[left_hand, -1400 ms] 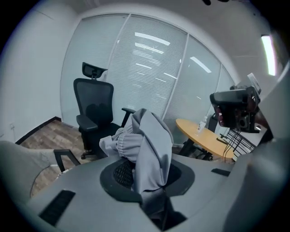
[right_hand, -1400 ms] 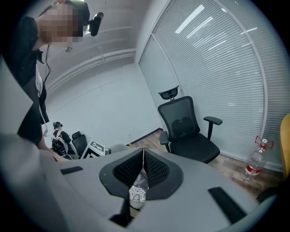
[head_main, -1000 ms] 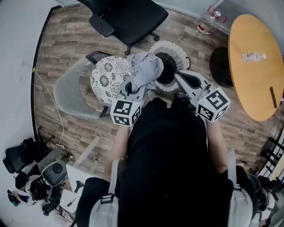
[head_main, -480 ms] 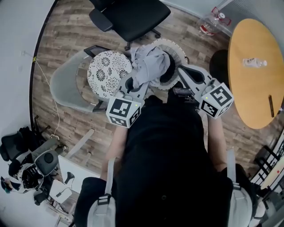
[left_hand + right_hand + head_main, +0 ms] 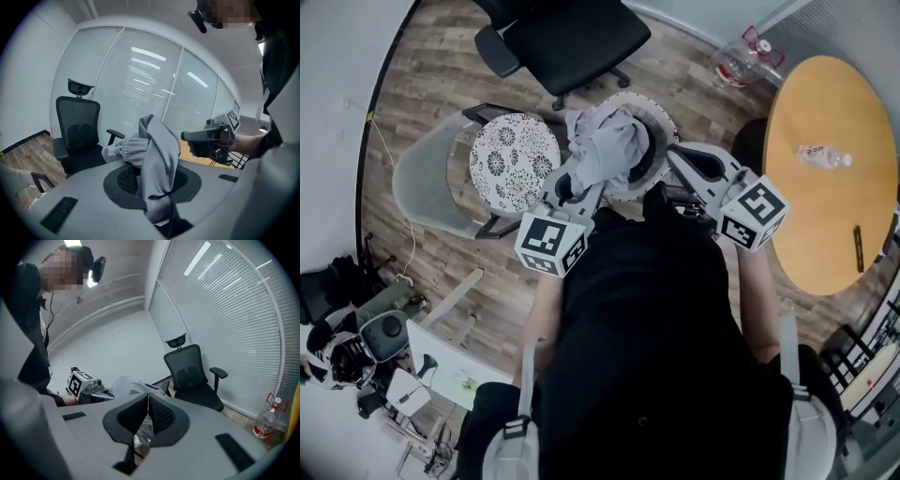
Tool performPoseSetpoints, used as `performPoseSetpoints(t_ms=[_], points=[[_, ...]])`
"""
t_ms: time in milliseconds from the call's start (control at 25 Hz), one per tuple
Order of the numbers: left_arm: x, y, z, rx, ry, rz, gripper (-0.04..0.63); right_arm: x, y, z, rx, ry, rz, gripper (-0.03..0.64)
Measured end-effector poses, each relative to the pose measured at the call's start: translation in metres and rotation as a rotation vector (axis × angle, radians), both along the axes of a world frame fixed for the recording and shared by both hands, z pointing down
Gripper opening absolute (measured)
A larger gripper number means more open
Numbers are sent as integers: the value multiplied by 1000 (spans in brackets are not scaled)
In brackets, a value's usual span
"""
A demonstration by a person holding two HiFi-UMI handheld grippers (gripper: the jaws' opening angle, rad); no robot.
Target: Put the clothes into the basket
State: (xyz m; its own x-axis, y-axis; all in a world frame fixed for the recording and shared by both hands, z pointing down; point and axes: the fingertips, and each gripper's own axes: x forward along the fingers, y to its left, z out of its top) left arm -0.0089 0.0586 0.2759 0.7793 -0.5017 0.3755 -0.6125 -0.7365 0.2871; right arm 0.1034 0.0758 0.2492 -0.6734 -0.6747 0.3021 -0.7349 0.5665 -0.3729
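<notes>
You're working in an office. A black swivel office chair (image 5: 558, 37) stands on wood-plank flooring (image 5: 431, 84), and behind the chair a glazed wall is covered with white slatted blinds (image 5: 136, 79). To the chair's right sits a round wooden counter (image 5: 825, 178) with a small water bottle (image 5: 818, 155) on it. Between the chair and that counter, a big clear water jug (image 5: 741, 61) rests on the floor. Left of the chair is a grey shell seat (image 5: 422, 183).

Black office chair (image 5: 567, 37) — round table (image 5: 825, 216), bottle (image 5: 817, 155)
</notes>
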Motion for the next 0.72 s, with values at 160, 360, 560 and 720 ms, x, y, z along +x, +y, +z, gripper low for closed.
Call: performPoseSetpoints(t_ms=[160, 360, 560, 720], points=[[23, -4, 6, -29, -6, -25, 95, 24, -8, 3, -10, -8, -28, 17], [49, -6, 22, -41, -29, -51, 95, 51, -11, 16, -41, -29, -54, 17], [68, -7, 52, -66, -55, -88, 95, 74, -14, 23, -54, -65, -66, 17], [78, -6, 85, -119, -80, -116, 95, 84, -9, 39, -100, -74, -90, 17]])
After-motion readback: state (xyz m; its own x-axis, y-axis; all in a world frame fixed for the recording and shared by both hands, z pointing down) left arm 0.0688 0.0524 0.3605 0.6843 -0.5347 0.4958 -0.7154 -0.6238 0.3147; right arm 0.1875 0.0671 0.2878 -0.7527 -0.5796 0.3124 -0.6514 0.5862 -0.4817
